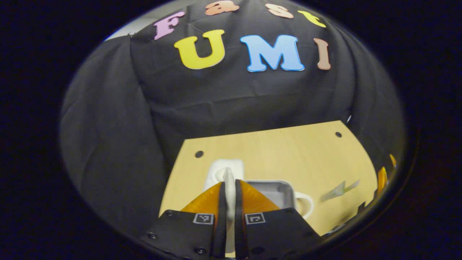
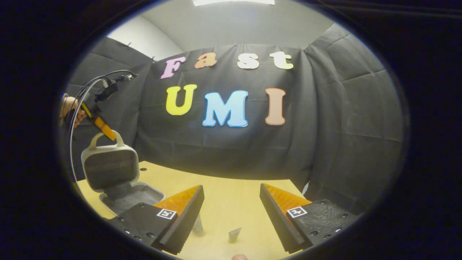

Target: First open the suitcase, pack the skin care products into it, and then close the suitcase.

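White suitcase (image 2: 108, 164) (dark lining), pale wood table (image 2: 231, 202)

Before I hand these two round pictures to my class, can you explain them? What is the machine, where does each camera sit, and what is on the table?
There is no robot: a person holds a two-finger tool in each hand, with a camera on each looking along its fingers. In the left gripper view, the left tool is pinched on the white handle of a small suitcase. The right gripper view shows that suitcase open, its lid held upright, on a wooden table. The right tool is open and holds nothing; a small tube stands below it.
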Demonstrator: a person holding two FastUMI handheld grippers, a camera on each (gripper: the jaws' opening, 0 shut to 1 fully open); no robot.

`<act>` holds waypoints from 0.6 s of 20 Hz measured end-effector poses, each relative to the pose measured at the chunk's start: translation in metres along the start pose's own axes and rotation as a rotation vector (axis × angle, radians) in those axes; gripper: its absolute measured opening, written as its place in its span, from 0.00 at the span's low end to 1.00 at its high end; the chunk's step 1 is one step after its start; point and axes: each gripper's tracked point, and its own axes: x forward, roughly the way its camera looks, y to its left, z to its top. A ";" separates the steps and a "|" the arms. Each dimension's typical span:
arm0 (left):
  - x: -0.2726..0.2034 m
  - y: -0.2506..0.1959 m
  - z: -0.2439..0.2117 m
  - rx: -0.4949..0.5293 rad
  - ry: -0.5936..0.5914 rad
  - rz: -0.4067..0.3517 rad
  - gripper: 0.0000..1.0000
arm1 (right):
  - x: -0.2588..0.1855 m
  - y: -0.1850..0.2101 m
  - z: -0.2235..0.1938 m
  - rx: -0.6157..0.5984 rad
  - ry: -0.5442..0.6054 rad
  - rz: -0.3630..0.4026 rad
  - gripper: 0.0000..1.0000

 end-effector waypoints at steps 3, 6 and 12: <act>0.029 0.085 -0.025 -0.043 -0.003 0.029 0.17 | -0.005 0.018 0.007 0.013 0.021 -0.066 0.94; 0.075 0.160 -0.068 -0.112 0.014 0.042 0.17 | -0.010 0.030 0.017 -0.008 0.035 -0.144 0.95; 0.187 0.246 -0.199 -0.276 0.156 0.031 0.17 | -0.028 0.060 0.037 -0.025 0.068 -0.215 0.94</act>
